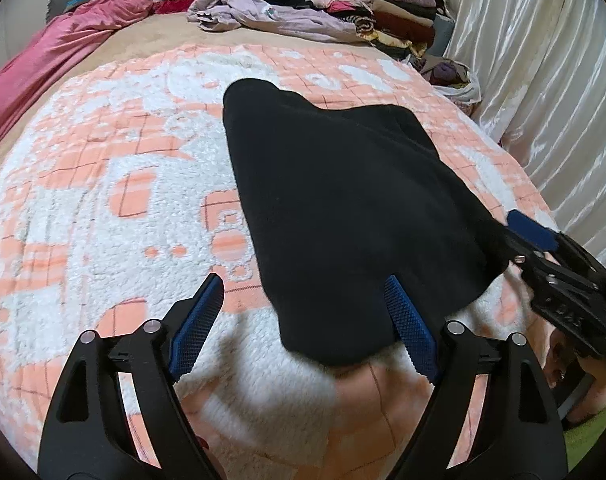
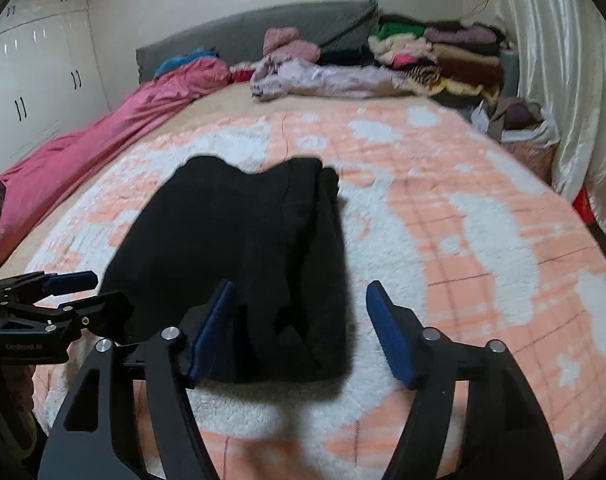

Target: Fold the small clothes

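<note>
I have the black knit garment (image 1: 343, 208) lying folded on the peach-and-white fleece blanket (image 1: 103, 200) over the bed. My left claw (image 1: 307, 328) and right claw (image 2: 303, 336) gape, gripping nothing, so the fold can settle.

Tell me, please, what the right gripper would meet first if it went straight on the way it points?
Most likely the black garment: its near edge lies just ahead of the open right gripper, toward the left finger. Depth is hard to judge; further right it might land on the blanket instead.
</note>
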The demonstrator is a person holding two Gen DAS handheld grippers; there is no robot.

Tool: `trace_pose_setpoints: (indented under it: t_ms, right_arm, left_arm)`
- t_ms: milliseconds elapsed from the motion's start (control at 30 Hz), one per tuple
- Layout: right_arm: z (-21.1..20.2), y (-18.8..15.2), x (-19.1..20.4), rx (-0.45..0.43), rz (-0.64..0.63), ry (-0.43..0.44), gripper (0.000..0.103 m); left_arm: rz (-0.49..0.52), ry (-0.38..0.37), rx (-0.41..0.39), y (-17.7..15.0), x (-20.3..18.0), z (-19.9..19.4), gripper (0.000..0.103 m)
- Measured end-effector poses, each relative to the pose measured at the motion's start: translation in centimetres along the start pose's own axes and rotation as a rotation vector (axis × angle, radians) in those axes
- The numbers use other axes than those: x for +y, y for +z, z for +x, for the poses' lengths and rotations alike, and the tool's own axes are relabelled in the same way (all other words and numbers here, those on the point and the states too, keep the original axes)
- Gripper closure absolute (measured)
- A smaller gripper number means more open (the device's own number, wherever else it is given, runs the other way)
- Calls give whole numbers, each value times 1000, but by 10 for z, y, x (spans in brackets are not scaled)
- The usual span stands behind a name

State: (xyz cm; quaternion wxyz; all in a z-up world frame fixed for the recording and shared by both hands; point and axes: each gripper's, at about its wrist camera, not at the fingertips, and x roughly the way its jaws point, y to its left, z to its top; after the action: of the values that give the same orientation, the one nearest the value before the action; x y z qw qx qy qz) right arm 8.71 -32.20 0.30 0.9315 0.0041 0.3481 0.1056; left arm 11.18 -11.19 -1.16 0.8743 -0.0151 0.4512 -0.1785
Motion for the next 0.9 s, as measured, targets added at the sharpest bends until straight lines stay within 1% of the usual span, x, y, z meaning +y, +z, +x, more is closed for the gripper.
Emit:
trace_pose_setpoints:
  t_ms: [33, 67, 133, 200, 267, 300, 433, 533, 600, 733, 900]
  right_arm:
    - [-7, -1, 0, -11, -3, -3, 36]
    - [-10, -1, -1, -17, -5, -8, 28]
    - [-21, -5, -2, -41, -5, -23, 18]
    - [-31, -9, -2, -60, -5, -27, 16]
    - [-41, -15, -2, -70, 0, -37, 10]
    - [-44, -17, -2, -75, 3, -40, 10]
    - [-57, -27, 2, -83, -7, -51, 10]
    - [-63, -34, 6, -81, -20, -58, 5]
    - [-67, -41, 10, -80, -29, -61, 5]
    - [-71, -56, 16, -65, -27, -67, 5]
    - [-68, -77, 23, -20, -18, -70, 5]
  left_arm:
    - [-4, 0, -7, -2, 1, -4, 27]
    - [-5, 1, -11, -3, 2, -7, 26]
    - [-9, 2, -20, -8, 3, -14, 20]
    - [-12, 3, -31, -12, 3, -20, 14]
    - [-12, 11, -41, -19, 5, -27, 12]
    - [-16, 16, -44, -23, 6, -31, 10]
    - [-20, 33, -56, -37, 7, -42, 10]
    - [-20, 54, -72, -45, 9, -51, 10]
    - [-30, 65, -78, -50, 11, -56, 10]
    - [-39, 75, -78, -63, 15, -62, 10]
    - [-37, 87, -56, -80, 18, -61, 10]
